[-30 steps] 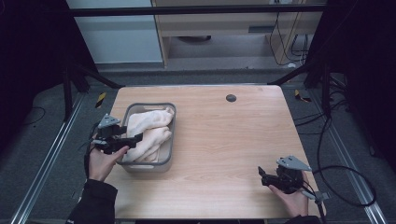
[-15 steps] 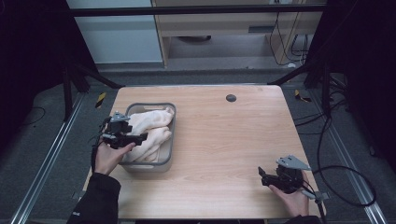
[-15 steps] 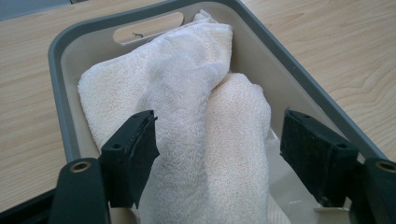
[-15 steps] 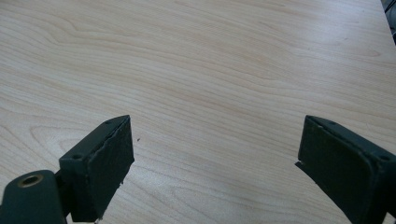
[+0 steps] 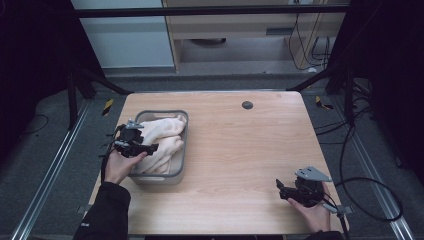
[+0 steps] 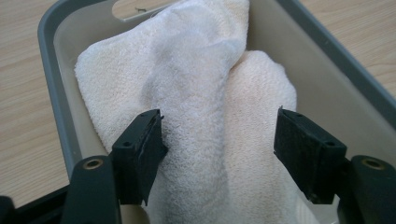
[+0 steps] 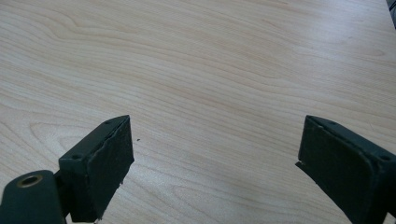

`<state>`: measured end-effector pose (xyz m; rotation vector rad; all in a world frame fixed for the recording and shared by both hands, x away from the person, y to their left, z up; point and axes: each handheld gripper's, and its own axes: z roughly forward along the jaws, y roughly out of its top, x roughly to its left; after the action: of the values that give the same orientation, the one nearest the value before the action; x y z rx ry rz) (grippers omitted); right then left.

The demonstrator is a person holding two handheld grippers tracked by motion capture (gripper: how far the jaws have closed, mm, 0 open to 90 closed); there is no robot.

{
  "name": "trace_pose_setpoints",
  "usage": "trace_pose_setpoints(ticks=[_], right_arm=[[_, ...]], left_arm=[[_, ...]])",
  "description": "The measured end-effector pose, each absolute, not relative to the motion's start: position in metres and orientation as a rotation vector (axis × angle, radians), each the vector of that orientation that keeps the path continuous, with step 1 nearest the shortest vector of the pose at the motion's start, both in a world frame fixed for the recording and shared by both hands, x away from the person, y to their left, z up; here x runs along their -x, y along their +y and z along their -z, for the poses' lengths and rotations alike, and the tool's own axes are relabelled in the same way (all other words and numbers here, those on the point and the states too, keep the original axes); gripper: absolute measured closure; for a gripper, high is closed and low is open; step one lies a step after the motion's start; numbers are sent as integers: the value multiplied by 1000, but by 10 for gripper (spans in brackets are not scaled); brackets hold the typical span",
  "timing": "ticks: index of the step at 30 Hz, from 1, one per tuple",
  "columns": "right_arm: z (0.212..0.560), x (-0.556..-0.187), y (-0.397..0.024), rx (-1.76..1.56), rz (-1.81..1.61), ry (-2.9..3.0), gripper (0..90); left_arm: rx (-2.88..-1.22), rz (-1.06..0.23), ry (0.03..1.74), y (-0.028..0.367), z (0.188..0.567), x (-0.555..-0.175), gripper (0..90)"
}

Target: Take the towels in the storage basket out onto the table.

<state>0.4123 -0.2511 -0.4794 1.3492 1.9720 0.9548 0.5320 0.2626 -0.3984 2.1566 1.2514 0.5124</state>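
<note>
A grey plastic basin (image 5: 183, 150) sits at the left of the wooden table and holds crumpled cream-white towels (image 5: 165, 135). My left gripper (image 5: 150, 147) reaches into it from the left rim. In the left gripper view, the basin's rim (image 6: 46, 37) frames the towels (image 6: 196, 70), and the left gripper (image 6: 219, 140) straddles a fold of towel. Its jaws have just been closing; the left pad (image 6: 140, 154) brushes the cloth and the right one stands just clear. My right gripper (image 5: 280, 189) rests open near the table's front right, with bare wood between its fingers (image 7: 215, 154).
A small dark round disc (image 5: 247, 105) lies near the table's (image 5: 240, 150) far edge. Metal rails run along both sides of the table, and cables trail on the floor at the right. Wood stretches between the basin and the right gripper.
My left gripper has moved right from the basin's left rim and sunk onto the towels, its jaws narrowing. The right gripper has stayed put.
</note>
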Motion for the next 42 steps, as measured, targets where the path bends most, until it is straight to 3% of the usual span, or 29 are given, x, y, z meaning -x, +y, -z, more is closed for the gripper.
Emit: trace_pose_setpoints(ticks=[18,31,42], right_arm=[[481,-414,-250,-1332,-938,1995,97],[482,-414,-250,-1335,-929,2002,95],[482,-414,-250,-1332,-926,2005,95]], left_arm=[[-2210,-455,1351,270,416,-542,405],[-2209,-383,1415,273,417,-547,640],[-2180,-379,1440,273,409,-546,716]])
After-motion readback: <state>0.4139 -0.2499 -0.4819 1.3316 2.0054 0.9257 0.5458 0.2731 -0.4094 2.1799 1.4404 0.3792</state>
